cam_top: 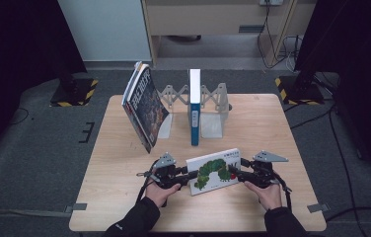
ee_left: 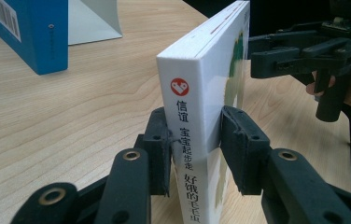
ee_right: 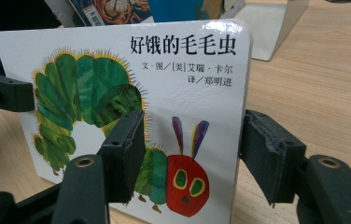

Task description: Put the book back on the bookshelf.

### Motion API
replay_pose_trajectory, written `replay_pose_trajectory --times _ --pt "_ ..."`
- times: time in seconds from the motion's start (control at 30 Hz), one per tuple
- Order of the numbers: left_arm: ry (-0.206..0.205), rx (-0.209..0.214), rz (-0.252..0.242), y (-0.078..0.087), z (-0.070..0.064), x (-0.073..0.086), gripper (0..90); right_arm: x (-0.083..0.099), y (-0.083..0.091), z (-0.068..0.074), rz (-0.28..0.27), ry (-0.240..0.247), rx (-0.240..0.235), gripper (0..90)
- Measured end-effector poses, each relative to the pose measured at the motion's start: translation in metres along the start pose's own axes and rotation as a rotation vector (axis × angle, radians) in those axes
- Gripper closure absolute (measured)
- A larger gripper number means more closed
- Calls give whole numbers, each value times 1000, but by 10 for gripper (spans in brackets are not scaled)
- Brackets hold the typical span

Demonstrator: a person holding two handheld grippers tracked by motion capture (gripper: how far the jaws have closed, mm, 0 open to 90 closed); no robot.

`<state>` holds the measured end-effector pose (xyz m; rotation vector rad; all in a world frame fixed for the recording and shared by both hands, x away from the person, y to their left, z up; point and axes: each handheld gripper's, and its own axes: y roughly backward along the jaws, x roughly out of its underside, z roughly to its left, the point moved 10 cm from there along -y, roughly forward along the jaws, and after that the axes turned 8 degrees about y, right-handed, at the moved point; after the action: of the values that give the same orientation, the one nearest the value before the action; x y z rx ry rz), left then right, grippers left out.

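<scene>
Book [cam_top: 214, 170] stands on edge at the near middle of the surface [cam_top: 124, 197], its long axis running left to right between both tongs. The left tongs [cam_top: 182, 178] clamp its spine end. The right tongs [cam_top: 237, 175] straddle the opposite edge, apparently gripping; contact at the right-hand pad cannot be confirmed. The bookend rack [cam_top: 212, 101] lies directly beyond, far centre, holding a blue book [cam_top: 194, 106].
</scene>
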<state>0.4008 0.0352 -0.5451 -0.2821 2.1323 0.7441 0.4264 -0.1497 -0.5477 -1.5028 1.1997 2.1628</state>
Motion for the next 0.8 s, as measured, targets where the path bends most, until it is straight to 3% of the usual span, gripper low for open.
replay_pose_trajectory --times 0.17,0.2,0.43,0.8 --pt "0 22 7 -3 -2 2 575 1 0 0 0 2 0 395" --pt "-27 18 13 -3 -2 3 581 0 0 1 0 -1 0 394" --pt "-43 39 41 -8 -7 8 603 0 1 2 -1 8 -6 394" --pt "-39 73 56 -17 -12 13 611 0 0 3 -3 7 -9 392"
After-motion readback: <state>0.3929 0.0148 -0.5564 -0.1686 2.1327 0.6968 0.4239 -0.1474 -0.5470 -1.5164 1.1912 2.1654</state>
